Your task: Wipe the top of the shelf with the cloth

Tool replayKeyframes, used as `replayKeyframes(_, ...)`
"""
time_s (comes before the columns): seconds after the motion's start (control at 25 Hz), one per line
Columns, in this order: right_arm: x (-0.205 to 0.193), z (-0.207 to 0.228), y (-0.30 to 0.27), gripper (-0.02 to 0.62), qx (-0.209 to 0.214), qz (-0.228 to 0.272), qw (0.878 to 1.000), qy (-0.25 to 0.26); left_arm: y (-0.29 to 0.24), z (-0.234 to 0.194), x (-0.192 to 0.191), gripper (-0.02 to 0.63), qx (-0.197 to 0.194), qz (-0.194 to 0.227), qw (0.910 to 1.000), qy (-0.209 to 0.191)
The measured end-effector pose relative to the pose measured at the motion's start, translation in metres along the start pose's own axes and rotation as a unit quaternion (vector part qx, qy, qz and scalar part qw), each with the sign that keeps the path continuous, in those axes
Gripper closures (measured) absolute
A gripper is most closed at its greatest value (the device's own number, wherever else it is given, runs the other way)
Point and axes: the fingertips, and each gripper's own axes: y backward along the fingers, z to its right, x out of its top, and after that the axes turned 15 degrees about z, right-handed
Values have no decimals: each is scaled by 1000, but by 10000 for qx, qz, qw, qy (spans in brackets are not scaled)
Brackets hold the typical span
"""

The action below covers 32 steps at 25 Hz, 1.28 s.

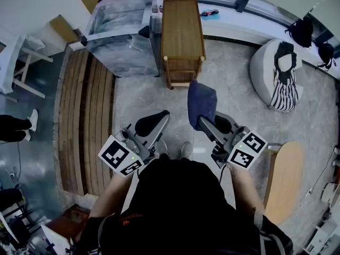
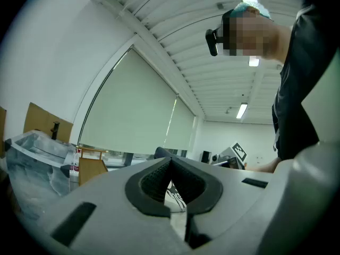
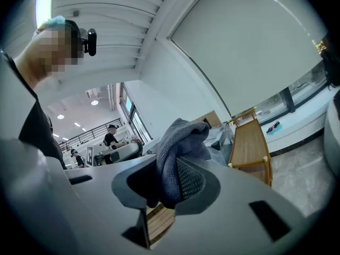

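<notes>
The wooden shelf (image 1: 183,31) stands ahead of me against the window counter, and its flat top is bare. A blue-grey cloth (image 1: 202,102) hangs bunched from my right gripper (image 1: 206,122), which is shut on it well short of the shelf. In the right gripper view the cloth (image 3: 178,153) fills the gap between the jaws, with the shelf (image 3: 252,142) beyond at the right. My left gripper (image 1: 154,122) is held beside it, shut and empty. In the left gripper view its tips (image 2: 170,161) meet, and the shelf (image 2: 91,169) shows small at the left.
A plastic-wrapped cabinet (image 1: 119,36) stands left of the shelf. A slatted wooden platform (image 1: 87,121) runs along the left. A white seat with a striped bag (image 1: 279,73) is at the right, and a round wooden table (image 1: 284,179) is nearer. A bystander's legs (image 1: 16,126) show far left.
</notes>
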Motion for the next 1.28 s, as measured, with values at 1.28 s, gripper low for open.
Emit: replayKeyframes(1.28,10,27,48,518,60,-62,9999,-74,-29,36,-26,586,50,-58,9999,-80)
